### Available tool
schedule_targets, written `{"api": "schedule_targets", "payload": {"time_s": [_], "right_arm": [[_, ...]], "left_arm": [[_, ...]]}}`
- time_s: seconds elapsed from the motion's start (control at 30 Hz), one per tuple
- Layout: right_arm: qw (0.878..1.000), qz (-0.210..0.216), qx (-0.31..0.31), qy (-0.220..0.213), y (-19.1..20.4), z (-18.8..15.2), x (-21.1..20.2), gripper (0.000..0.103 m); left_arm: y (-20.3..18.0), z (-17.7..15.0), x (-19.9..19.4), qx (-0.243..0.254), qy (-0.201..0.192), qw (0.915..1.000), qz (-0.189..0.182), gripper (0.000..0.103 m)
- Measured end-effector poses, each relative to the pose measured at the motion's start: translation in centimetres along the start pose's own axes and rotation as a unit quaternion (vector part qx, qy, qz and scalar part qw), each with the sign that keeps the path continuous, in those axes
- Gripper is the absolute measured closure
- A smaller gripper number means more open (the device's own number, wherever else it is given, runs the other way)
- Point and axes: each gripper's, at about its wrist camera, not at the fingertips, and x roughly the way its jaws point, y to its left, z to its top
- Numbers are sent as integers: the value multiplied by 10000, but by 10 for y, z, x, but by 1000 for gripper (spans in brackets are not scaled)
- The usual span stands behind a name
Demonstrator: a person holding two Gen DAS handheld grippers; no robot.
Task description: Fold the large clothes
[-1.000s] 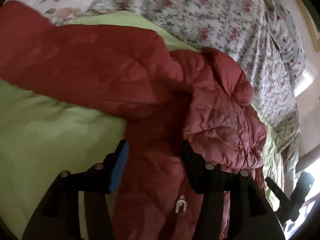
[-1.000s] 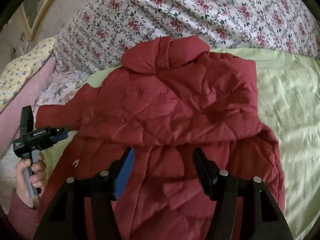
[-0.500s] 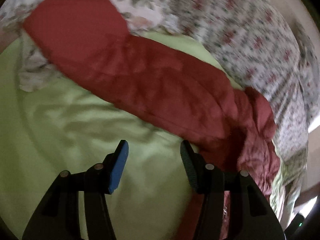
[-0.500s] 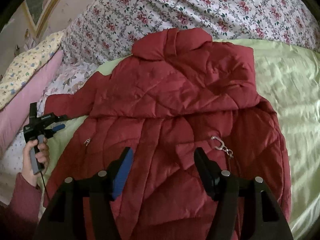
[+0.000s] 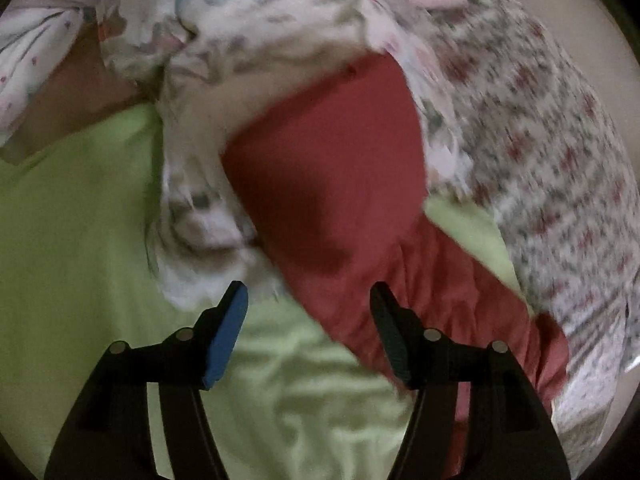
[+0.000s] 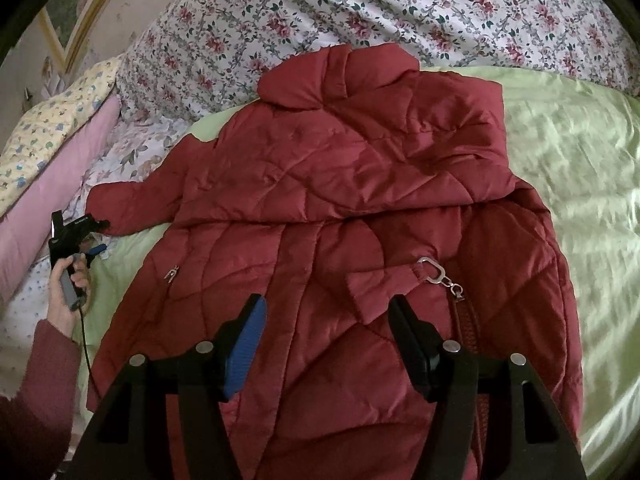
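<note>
A red quilted jacket (image 6: 340, 208) lies spread on the green sheet (image 6: 568, 168), collar toward the floral quilt. My right gripper (image 6: 324, 328) hovers open over its lower front, beside a metal zip clasp (image 6: 434, 270), with nothing between the pads. Its left sleeve (image 5: 332, 184) stretches out sideways. In the blurred left wrist view my left gripper (image 5: 308, 320) is near that sleeve's end, its jaws opening; the sleeve runs past the black finger (image 5: 390, 336), not pinched. In the right wrist view a hand holds the left gripper (image 6: 80, 236) just below the cuff (image 6: 102, 204).
A floral quilt (image 6: 400, 12) is bunched along the far side of the bed. Pink (image 6: 48, 184) and yellow patterned (image 6: 52, 120) pillows lie at the left, with pale floral bedding (image 5: 208, 208) under the cuff. A cable (image 6: 86, 344) hangs from the left gripper. Bare green sheet lies to the right.
My left gripper swept off the jacket body and out along the sleeve to its cuff end, and its jaws widened. The right gripper drew back slightly at first, bringing the metal clasp into view.
</note>
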Motion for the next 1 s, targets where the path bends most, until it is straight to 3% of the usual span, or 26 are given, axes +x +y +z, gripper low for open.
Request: {"api": "schedule_targets", "payload": {"time_s": [0.17,0.2,0.23,0.27,0.37,0.6,1.0], "right_arm": [[10000,24,-4,84,2,-2,4,38],[10000,17,-18,97,3,-3,5,38],[9999,12,-20,103,4,-4,6,38],[9999,9,-22,112,3,-4,6,38],[9999,9,-8,116,2,-6,8,38],[9999,48,-23,123,4,-8,11,38],[9999,140,45,11,1,-9,3,38]], "left_arm": [[6,16,10,-203,-188,9996,-86,43],[4,17,10,-168,-205,9996,-141,50],[-3,17,10,-42,-212,9995,-225,71],[-9,16,9,52,-204,9994,-277,83],[-26,9,-3,379,-310,9979,-430,91],[-63,-19,-40,917,-334,9900,-1022,94],[-156,-87,-84,1760,107,9565,-2322,94]]}}
